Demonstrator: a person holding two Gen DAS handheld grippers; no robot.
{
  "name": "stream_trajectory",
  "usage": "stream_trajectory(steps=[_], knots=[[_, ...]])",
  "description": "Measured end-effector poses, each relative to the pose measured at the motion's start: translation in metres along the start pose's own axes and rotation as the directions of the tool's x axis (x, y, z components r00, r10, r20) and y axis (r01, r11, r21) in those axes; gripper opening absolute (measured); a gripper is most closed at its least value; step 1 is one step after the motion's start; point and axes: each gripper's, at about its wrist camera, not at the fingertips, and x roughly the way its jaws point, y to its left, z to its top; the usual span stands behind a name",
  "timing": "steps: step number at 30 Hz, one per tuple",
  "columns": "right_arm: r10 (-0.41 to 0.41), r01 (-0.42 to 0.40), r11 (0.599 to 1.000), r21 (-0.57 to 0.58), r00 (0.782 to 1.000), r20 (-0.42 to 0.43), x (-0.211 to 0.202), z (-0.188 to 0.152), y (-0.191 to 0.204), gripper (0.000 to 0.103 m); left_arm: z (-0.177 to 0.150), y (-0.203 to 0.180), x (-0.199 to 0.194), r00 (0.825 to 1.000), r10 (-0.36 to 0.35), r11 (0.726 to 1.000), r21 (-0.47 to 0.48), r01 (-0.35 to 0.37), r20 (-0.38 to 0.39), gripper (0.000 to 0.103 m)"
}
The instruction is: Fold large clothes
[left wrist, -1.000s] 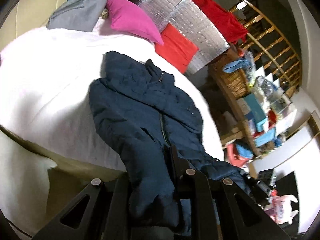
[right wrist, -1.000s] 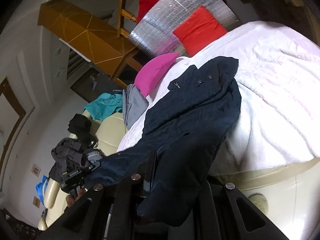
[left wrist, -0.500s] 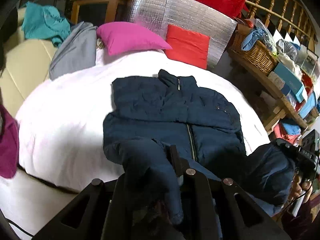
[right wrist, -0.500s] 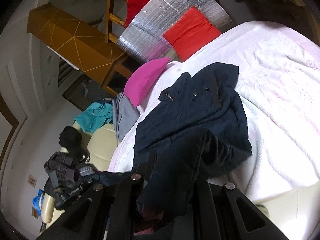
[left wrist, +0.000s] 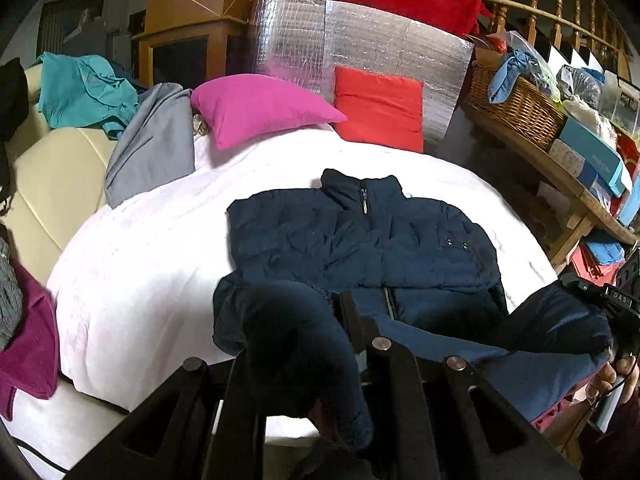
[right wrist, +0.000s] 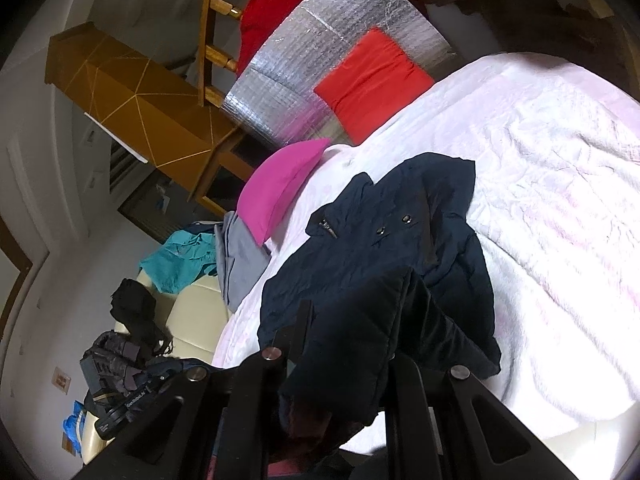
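A dark navy padded jacket (left wrist: 360, 240) lies front up on the white bed cover (left wrist: 152, 264), collar toward the pillows. My left gripper (left wrist: 316, 364) is shut on the jacket's left sleeve end, which is lifted off the bed. My right gripper (right wrist: 348, 360) is shut on the right sleeve end and holds it above the jacket body (right wrist: 380, 256). The right gripper also shows at the right edge of the left wrist view (left wrist: 612, 320), with the sleeve stretched toward it.
A pink pillow (left wrist: 256, 108) and a red pillow (left wrist: 380, 116) lie at the bed's head against a silver foil panel (left wrist: 360, 48). Grey and teal clothes (left wrist: 152, 140) lie left on a cream sofa (left wrist: 48, 184). A cluttered wooden shelf (left wrist: 560, 152) stands right.
Both grippers have lifted the sleeves and swung round to face the bed head. The jacket now lies flatter and squarer, and both sleeve ends have come in over its lower part.
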Motion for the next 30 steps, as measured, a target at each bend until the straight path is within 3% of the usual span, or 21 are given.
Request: stream_trajectory(steps=[17, 27, 30], knots=[[0.001, -0.001, 1.000, -0.027, 1.000, 0.013, 0.045, 0.044, -0.002, 0.015, 0.040, 0.003, 0.045, 0.999, 0.031, 0.999, -0.043, -0.032, -0.012, 0.016], [-0.045, 0.048, 0.998, -0.046, 0.997, 0.066, 0.085, 0.080, -0.006, 0.015, 0.071, 0.023, 0.099, 0.992, 0.124, 0.987, -0.098, -0.125, -0.016, 0.016], [-0.050, 0.053, 0.998, -0.029, 0.995, 0.081, 0.096, 0.092, -0.013, 0.015, 0.081, 0.034, 0.122, 0.993, 0.112, 0.984, -0.135, -0.116, -0.041, 0.015]])
